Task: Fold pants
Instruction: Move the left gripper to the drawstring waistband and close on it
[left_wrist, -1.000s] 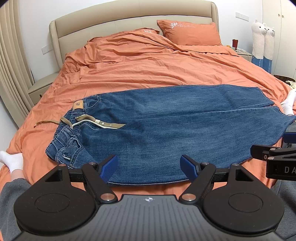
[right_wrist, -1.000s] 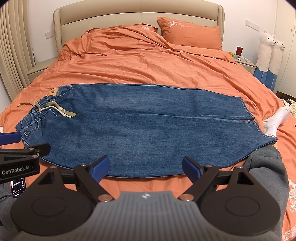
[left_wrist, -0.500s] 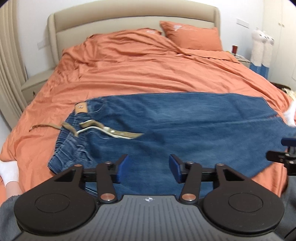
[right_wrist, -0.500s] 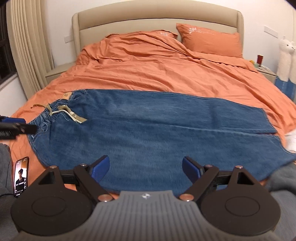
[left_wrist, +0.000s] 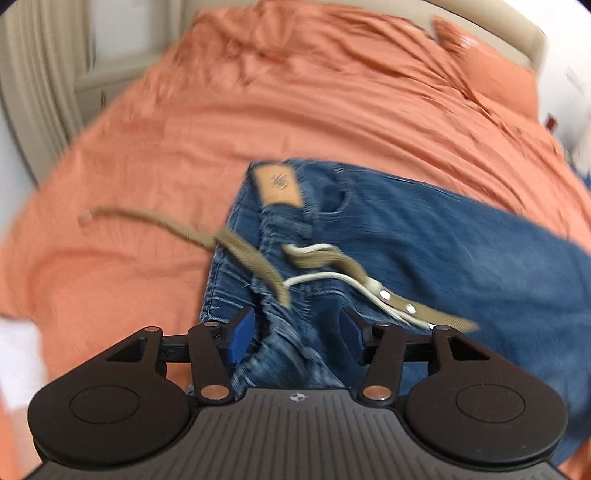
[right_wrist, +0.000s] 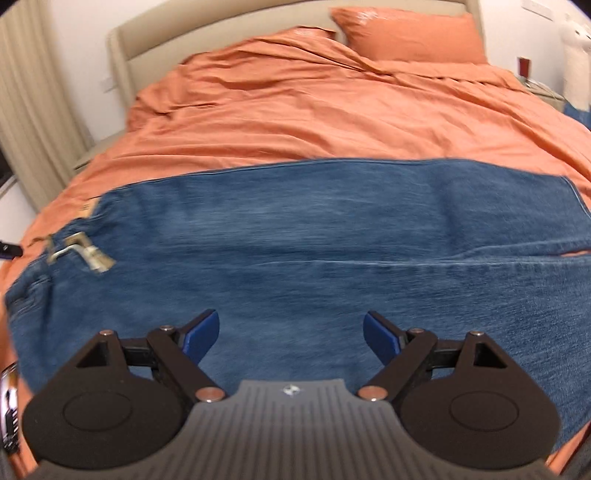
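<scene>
Counting: one pair of jeans (right_wrist: 295, 251), one tan belt (left_wrist: 255, 266), one orange pillow (right_wrist: 410, 35), two grippers. Orange duvet (right_wrist: 314, 110) covers the bed; beige headboard (right_wrist: 155, 40), pale curtain (right_wrist: 26, 92) at left. Jeans lie flat across the duvet, waistband to the left (views blurred). Left gripper (left_wrist: 293, 334) is above the gathered waistband, jaws opening, denim between them, pads not pressing. Right gripper (right_wrist: 291, 334) is spread wide over the legs, gripping nothing.
</scene>
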